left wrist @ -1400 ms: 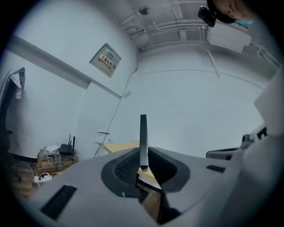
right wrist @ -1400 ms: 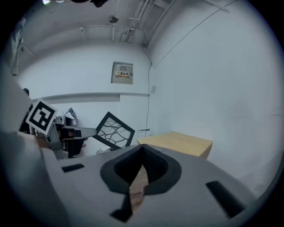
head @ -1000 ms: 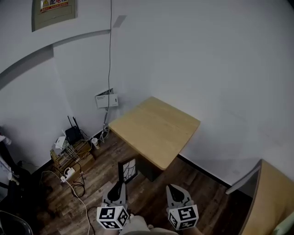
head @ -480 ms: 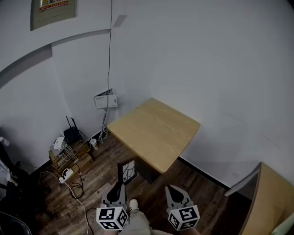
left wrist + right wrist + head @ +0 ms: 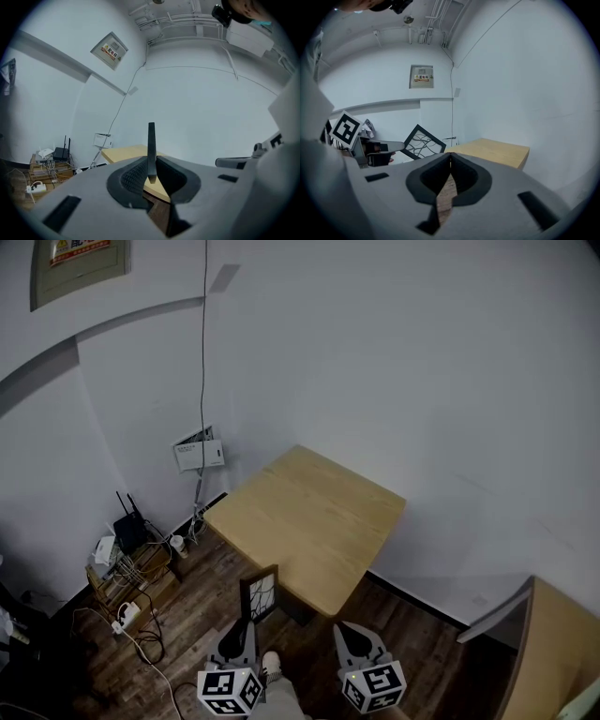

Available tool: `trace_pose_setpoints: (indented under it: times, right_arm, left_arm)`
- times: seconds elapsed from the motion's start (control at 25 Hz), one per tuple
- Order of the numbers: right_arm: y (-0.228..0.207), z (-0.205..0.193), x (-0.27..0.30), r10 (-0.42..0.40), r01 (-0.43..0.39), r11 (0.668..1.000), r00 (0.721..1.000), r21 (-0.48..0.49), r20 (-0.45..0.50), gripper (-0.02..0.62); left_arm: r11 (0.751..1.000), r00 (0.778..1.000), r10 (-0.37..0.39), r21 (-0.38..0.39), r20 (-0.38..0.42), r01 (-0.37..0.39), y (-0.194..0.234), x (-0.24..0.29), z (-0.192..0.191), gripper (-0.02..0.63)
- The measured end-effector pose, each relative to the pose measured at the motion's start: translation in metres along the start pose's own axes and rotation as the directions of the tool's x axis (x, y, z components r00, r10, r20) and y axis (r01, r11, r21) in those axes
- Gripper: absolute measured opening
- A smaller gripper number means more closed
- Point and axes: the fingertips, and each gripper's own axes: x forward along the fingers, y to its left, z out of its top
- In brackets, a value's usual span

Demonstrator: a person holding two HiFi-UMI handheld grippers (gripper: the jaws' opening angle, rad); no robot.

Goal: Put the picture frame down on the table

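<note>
One blk picture frame (image 5: 260,594), dark branch lines inside

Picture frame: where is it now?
Head view, lower centre-left: the picture frame is upright in the left gripper, over the floor, just short of the table.

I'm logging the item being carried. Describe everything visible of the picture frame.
The picture frame is small, with a dark rectangular border around a pale panel crossed by dark branching lines. The left gripper holds it upright by its lower edge, jaws shut on it. Seen edge-on, it is a thin dark slat. It hangs over the wooden floor, just short of the near edge of the light wood table, and nothing else touches it.
</note>
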Motion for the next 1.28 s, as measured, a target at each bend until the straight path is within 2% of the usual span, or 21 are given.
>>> trace_pose_setpoints:
  times: [0.68,1.0,1.28]
  right_arm:
    - [-0.038,0.058,0.144,-0.039,0.039,0.999,0.999,-0.003,0.017,0.0]
    - [-0.045,0.063,0.201,-0.074,0.074,0.997,0.997,-0.006,0.002,0.0]
    - [-0.052,0.061,0.221,-0.138,0.138,0.99,0.99,-0.016,-0.011,0.0]
  left_arm:
    - [0.996,0.996,-0.085,0.017,-0.042,0.086,0.048,0.144,0.043,0.057]
    - [0.991,0.989,-0.132,0.011,-0.068,0.133,0.076,0.2,0.05,0.057]
    - [0.981,0.976,-0.194,0.007,-0.099,0.195,0.084,0.231,0.047,0.057]
